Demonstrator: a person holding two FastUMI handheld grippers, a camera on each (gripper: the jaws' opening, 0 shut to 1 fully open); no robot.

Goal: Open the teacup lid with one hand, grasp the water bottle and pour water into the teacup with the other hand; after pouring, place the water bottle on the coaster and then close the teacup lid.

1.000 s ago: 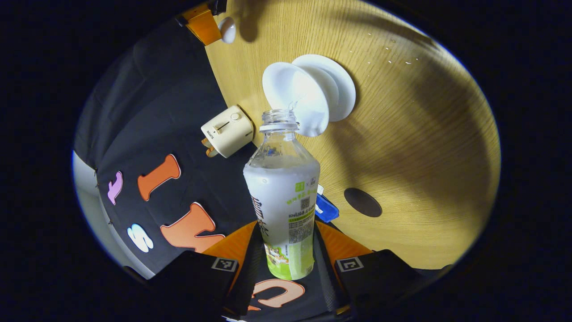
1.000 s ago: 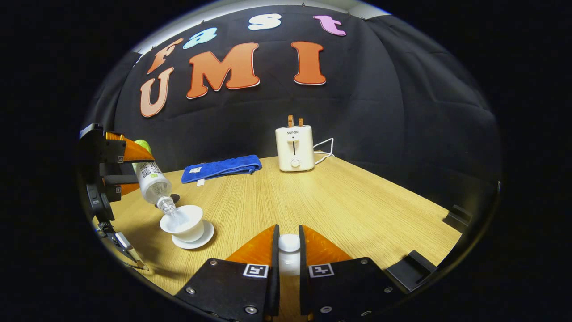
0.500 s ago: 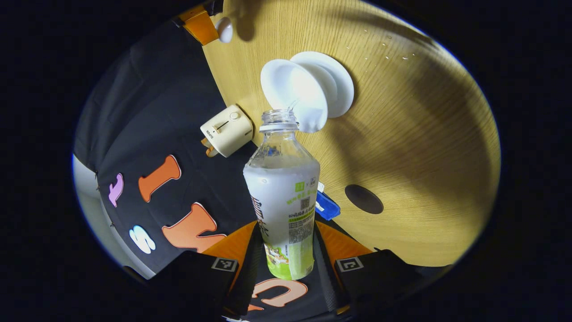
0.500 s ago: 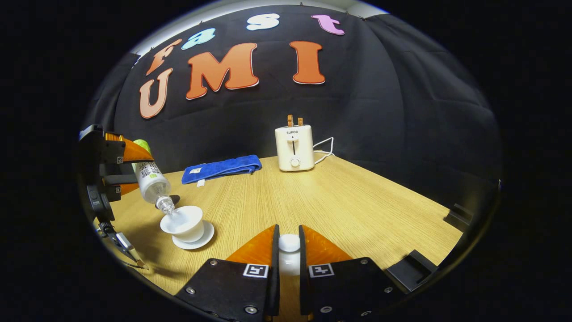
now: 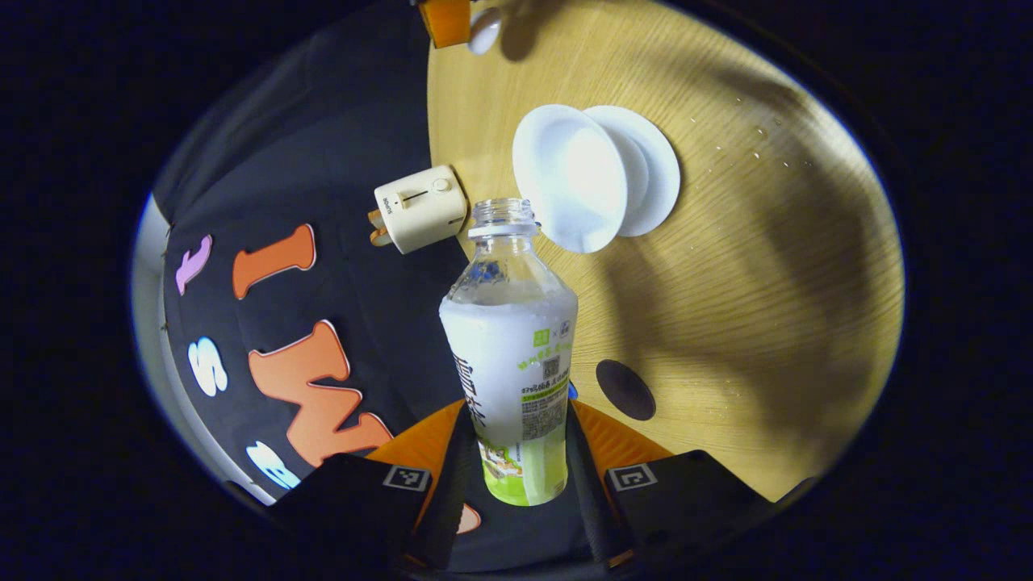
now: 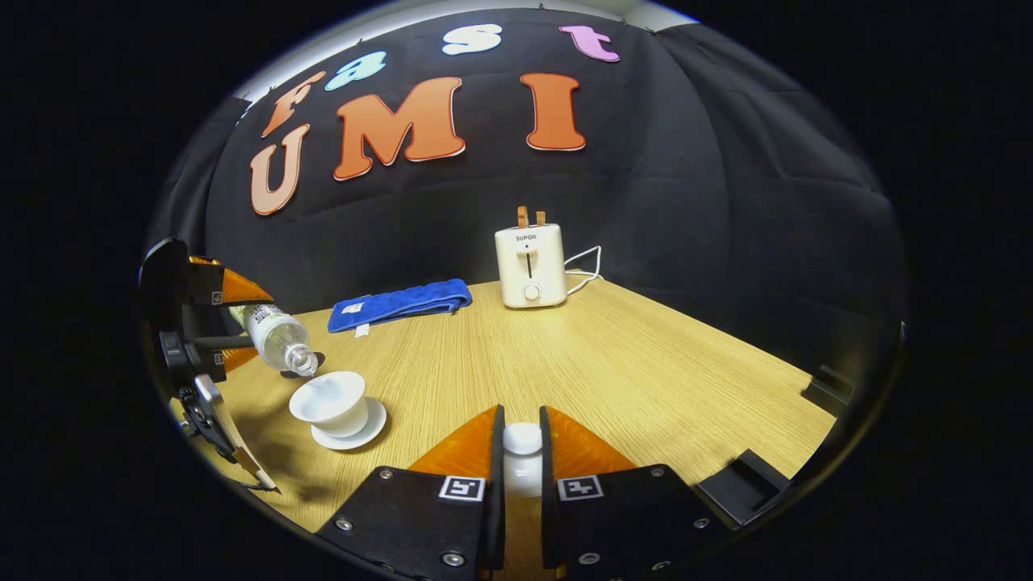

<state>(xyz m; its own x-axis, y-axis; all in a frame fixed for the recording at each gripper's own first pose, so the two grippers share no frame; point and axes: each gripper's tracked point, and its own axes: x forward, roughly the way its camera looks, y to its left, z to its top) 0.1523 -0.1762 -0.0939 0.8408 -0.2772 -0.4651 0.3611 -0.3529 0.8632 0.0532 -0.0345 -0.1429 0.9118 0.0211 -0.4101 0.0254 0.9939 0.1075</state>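
- Right tongs [image 6: 521,484]: fingers closed on the white teacup lid [image 6: 522,440], above the near edge of the tabletop [image 6: 629,363].
- Left tongs [image 6: 230,319]: gripping the tilted water bottle [image 6: 274,335], its mouth just above the open teacup [image 6: 329,401].
- Teacup on a saucer [image 6: 355,436], near the tabletop's left edge.
- Blue towel [image 6: 399,304] and toaster [image 6: 529,266] along the far edge.

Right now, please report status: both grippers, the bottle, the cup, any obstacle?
Left gripper shut on water bottle, tilted beside the teacup. Right gripper shut on teacup lid. Coaster bare; no obstacle seen.
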